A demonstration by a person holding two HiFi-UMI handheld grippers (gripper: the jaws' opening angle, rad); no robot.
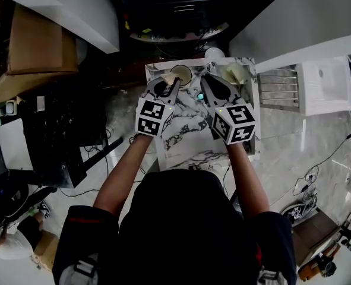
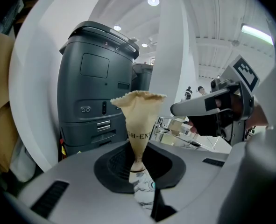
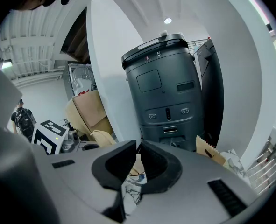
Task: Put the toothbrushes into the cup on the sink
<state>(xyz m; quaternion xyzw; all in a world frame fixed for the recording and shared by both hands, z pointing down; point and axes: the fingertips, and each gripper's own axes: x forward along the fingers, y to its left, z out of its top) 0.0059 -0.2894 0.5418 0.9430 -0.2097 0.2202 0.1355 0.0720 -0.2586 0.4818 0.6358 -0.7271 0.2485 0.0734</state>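
Left tongs (image 1: 174, 85) gripping, right tongs (image 1: 205, 81) closed, both held forward

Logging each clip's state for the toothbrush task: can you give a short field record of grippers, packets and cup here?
left gripper: shut on paper packet, which stands upright
right gripper: jaws together, nothing seen clamped
second packet: lies beside the right gripper, apart from it
cup: on marble sink top, ahead of the left gripper
progress: no packet seen in the cup
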